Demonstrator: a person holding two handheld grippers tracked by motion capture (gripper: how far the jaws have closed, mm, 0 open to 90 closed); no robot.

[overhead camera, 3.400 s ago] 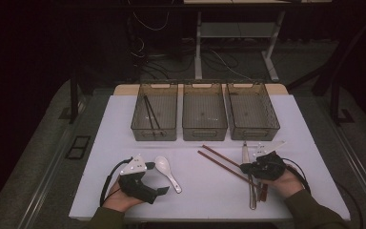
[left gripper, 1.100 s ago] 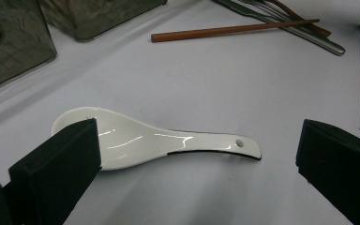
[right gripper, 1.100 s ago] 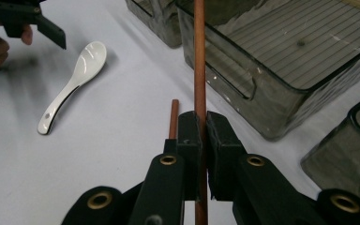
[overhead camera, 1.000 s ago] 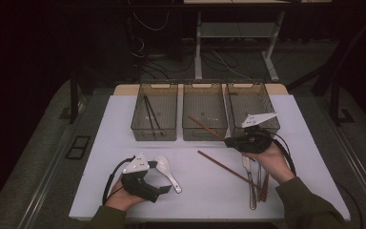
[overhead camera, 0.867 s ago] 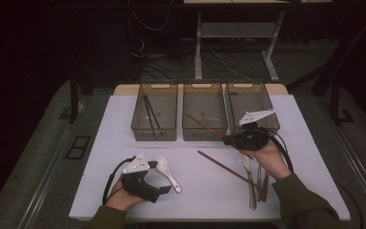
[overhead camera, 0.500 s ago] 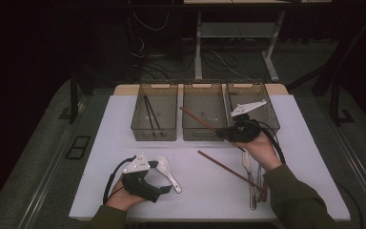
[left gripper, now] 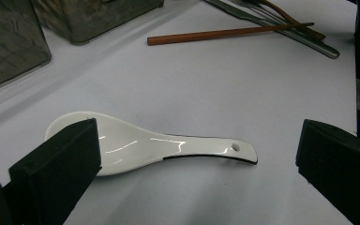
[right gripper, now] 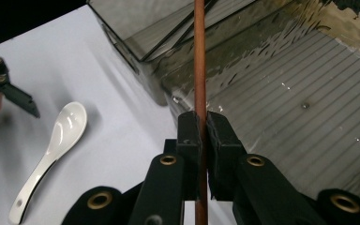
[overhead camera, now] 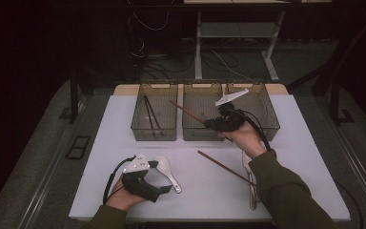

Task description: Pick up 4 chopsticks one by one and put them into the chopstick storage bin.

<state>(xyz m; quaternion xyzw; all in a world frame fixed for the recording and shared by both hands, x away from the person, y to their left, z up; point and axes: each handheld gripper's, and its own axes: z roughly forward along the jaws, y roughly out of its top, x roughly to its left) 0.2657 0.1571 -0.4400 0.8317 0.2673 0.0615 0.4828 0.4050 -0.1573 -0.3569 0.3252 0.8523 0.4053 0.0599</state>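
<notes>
Bins [overhead camera: 203,112] sat across the upper centre, sorting utensils by kind. Your right gripper [right gripper: 202,123] was clamped tight on a brown chopstick [right gripper: 199,56], aimed at the left bin holding dark sticks. Your left gripper [left gripper: 192,159] was wide open, empty, straddling the white spoon [left gripper: 145,146] at frame centre.
</notes>
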